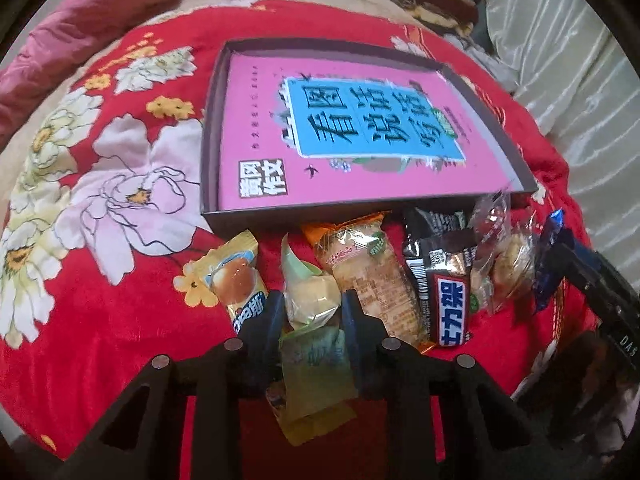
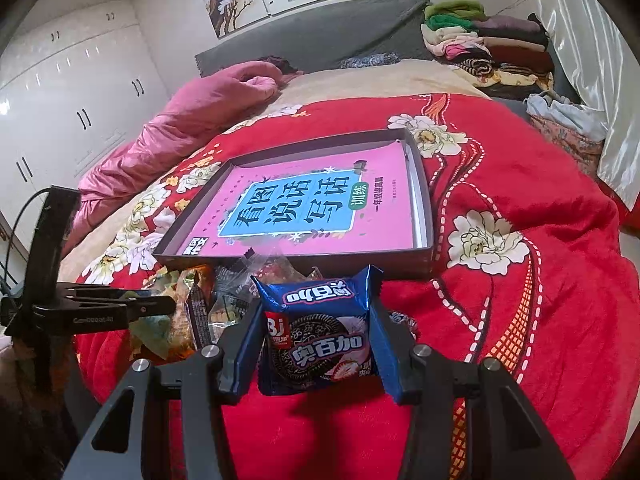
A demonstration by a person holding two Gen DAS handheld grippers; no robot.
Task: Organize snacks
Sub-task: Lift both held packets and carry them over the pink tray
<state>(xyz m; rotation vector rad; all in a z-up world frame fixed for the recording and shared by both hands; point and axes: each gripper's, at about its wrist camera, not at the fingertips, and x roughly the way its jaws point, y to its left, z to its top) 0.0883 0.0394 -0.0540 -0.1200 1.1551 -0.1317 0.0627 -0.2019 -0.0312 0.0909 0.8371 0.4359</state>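
Note:
A row of snacks lies on the red flowered blanket (image 1: 120, 300) in front of a shallow dark box (image 1: 208, 152) that holds a pink book (image 1: 260, 128). My left gripper (image 1: 314, 312) is shut on a pale green wrapped snack (image 1: 310, 300), beside a yellow packet (image 1: 236, 276) and an orange-ended cracker packet (image 1: 372, 268). A dark chocolate bar (image 1: 444, 292) and a clear-wrapped snack (image 1: 500, 256) lie to the right. My right gripper (image 2: 316, 320) is shut on a blue cookie packet (image 2: 320, 344), just before the box (image 2: 424, 200). The left gripper (image 2: 152, 306) shows at the left in the right wrist view.
A pink quilt (image 2: 180, 120) lies bunched at the far left of the bed. Folded clothes (image 2: 480, 40) are stacked at the headboard. A pale curtain (image 2: 580, 60) hangs on the right and white wardrobes (image 2: 60, 100) stand on the left.

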